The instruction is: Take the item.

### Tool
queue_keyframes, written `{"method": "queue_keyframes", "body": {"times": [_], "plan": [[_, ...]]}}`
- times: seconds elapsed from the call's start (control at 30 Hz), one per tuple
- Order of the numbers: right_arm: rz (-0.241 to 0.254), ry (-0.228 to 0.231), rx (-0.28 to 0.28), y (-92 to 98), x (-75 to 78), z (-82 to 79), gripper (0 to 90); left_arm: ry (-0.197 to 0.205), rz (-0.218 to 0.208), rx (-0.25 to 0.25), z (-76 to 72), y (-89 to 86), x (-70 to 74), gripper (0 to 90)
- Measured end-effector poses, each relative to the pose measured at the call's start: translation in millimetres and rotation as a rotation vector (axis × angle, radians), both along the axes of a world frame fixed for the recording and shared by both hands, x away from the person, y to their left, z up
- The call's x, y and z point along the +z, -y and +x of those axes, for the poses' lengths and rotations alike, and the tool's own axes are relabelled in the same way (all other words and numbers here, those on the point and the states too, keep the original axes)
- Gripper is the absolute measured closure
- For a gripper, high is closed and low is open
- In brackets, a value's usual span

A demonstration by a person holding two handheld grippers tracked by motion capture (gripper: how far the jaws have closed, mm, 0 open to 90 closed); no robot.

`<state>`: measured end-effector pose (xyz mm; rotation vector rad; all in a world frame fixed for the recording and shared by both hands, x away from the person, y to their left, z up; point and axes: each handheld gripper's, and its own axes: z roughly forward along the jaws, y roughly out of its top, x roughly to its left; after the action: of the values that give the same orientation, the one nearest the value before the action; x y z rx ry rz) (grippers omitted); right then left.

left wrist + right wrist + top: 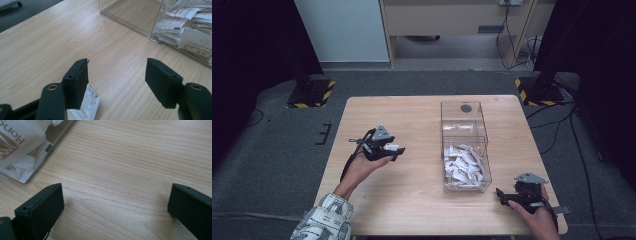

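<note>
Hovering above the table (412,200) left of the clear box (464,145), the left gripper (398,152) has its jaws spread apart, and one white sachet (87,106) lies on the wood under the left jaw, free of both pads as far as the left gripper view shows; in the high view a white scrap (393,147) sits at that gripper's tip, likely the same sachet. The right gripper (501,196) rests low near the table's front right corner, jaws wide and nothing between them. What could go wrong: with the sachet flat and thin on smooth wood, a regrasp could slide it away or pinch only a corner, so it flops or drops short of the box; the box's thin clear walls are hard to judge, so a jaw could knock the rim or shove the box; and the sachet half hidden under the jaw could be dragged along if the hand moves off. Count: two grippers, one box with two compartments, the far one nearly bare and the near one heaped with sachets (464,162) too jumbled to count, and one loose sachet outside.
</note>
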<state>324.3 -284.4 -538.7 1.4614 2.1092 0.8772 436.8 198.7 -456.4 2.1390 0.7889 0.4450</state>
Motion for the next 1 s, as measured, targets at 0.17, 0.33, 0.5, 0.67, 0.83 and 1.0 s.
{"method": "queue_keyframes", "body": {"times": [0.17,0.33,0.5,0.67,0.83,1.0], "plan": [[0.001,-0.001,0.000,0.0,0.0,0.0,0.8,0.013,0.013,-0.010,-3.9,3.9,1.3,24.4],[0.001,-0.001,0.000,0.0,0.0,0.0,0.8,0.008,0.005,-0.017,-9.2,8.3,3.5,13.2],[0.001,0.000,0.000,0.0,0.0,0.0,0.8,-0.014,-0.008,-0.037,-17.2,10.0,4.6,7.7],[0.001,-0.001,-0.002,-0.2,0.0,-0.2,0.8,-0.022,-0.014,-0.050,-26.3,6.1,-0.4,6.1],[0.001,-0.001,-0.003,-0.2,0.0,-0.2,0.8,-0.018,-0.029,-0.030,-36.3,-3.5,-8.4,6.2],[0.002,-0.002,-0.004,-0.3,0.1,-0.4,0.8,-0.038,-0.031,-0.006,-46.8,-15.4,-23.6,6.2]]}}
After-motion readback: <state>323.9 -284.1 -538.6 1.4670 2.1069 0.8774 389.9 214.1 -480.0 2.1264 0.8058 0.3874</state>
